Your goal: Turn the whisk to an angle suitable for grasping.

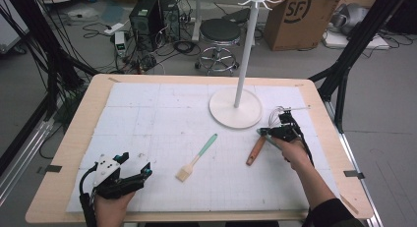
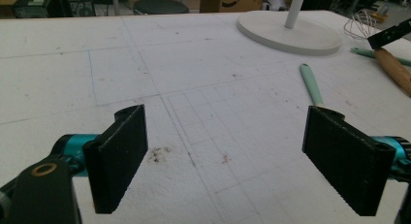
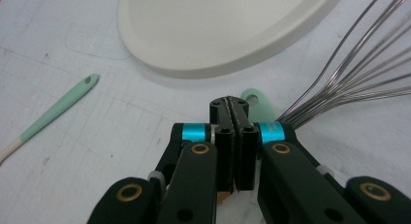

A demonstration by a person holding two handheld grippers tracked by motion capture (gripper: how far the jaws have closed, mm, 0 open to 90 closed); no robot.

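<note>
Here the right gripper (image 1: 281, 132), at the table's right beside the stand's white round base (image 1: 235, 109), has its jaws pressed together over the whisk (image 1: 265, 138), apparently pinching it where wires meet wooden handle; the left gripper (image 1: 129, 174) rests near-left, jaws wide apart and empty; nothing hangs on the stand yet, and the green-handled brush (image 1: 196, 158) lies mid-table; white gridded mat (image 1: 147, 119) on a wooden table; stool, boxes and cables beyond.

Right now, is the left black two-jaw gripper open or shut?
Open: the left gripper shows both black pads far apart, with bare white table between.
</note>
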